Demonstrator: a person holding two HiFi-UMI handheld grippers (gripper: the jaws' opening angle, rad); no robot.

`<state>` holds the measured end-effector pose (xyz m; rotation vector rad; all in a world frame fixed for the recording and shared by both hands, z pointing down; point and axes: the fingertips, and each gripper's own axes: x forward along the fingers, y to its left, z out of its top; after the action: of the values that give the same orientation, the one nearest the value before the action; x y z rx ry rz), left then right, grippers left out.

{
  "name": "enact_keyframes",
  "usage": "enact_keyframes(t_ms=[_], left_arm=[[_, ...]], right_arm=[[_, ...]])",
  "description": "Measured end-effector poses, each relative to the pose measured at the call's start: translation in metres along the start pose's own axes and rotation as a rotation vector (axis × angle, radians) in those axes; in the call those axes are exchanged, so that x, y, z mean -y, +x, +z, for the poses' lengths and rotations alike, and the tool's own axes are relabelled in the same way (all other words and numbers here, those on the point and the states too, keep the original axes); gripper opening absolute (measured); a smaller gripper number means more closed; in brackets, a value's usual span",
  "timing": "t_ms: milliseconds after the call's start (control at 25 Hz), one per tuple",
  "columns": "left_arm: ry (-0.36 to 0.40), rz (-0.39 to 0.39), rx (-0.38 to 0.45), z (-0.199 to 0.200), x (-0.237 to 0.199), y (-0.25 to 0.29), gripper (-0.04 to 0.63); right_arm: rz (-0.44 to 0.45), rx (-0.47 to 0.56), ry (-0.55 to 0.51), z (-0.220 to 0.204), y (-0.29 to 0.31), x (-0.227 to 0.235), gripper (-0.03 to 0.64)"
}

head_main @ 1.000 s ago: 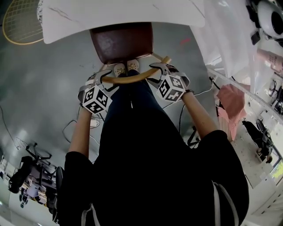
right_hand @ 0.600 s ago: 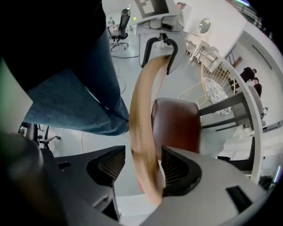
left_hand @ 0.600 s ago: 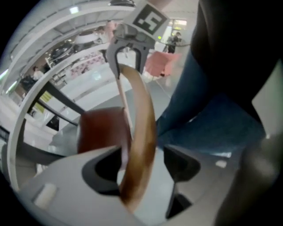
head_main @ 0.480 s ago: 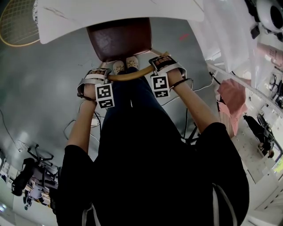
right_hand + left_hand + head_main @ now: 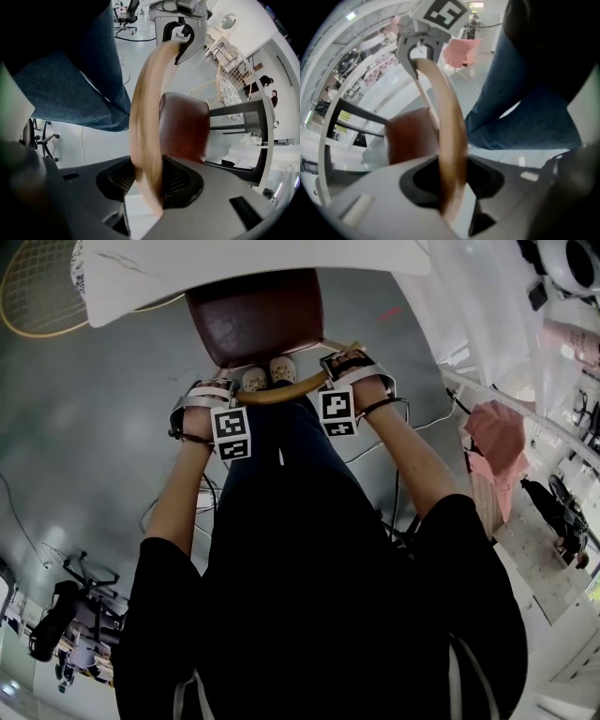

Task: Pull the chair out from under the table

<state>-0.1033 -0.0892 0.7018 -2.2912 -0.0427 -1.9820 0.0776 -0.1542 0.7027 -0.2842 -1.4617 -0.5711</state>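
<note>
The chair has a dark brown seat (image 5: 255, 317) tucked half under the white table (image 5: 234, 263) and a curved wooden back rail (image 5: 281, 393). My left gripper (image 5: 225, 397) points down over the rail's left end, my right gripper (image 5: 339, 367) over its right end. In the left gripper view the rail (image 5: 447, 136) runs between my left gripper's (image 5: 452, 183) jaws, which are closing, with dark gaps still on both sides. In the right gripper view the rail (image 5: 145, 117) likewise lies between the closing jaws of my right gripper (image 5: 149, 180), beside the seat (image 5: 185, 126).
The person's legs and light shoes (image 5: 267, 376) stand just behind the chair. A badminton racket (image 5: 37, 287) lies on the grey floor at the top left, cables (image 5: 169, 507) trail at the left, and a pink chair (image 5: 497, 437) and shelves stand at the right.
Both grippers have dropped onto the back rail and rolled, so their marker cubes now face up. Their jaws now straddle the rail.
</note>
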Motion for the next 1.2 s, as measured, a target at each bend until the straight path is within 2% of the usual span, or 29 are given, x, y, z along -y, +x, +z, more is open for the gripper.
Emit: enact_keyframes(t_ms=[360,920,1200], left_arm=[[0.078,-0.03,-0.015,0.007,0.033,0.0,0.149],[0.063,-0.011,-0.029,0.024,0.119,0.0,0.152],[0.053,-0.041,-0.063,0.036,0.167,0.001,0.153]], right_arm=[[0.031,0.011,0.054,0.018,-0.008,-0.046,0.161],[-0.003,0.031,0.052,0.056,-0.021,-0.122,0.158],[-0.006,0.041,0.051,0.075,-0.03,-0.168,0.158]])
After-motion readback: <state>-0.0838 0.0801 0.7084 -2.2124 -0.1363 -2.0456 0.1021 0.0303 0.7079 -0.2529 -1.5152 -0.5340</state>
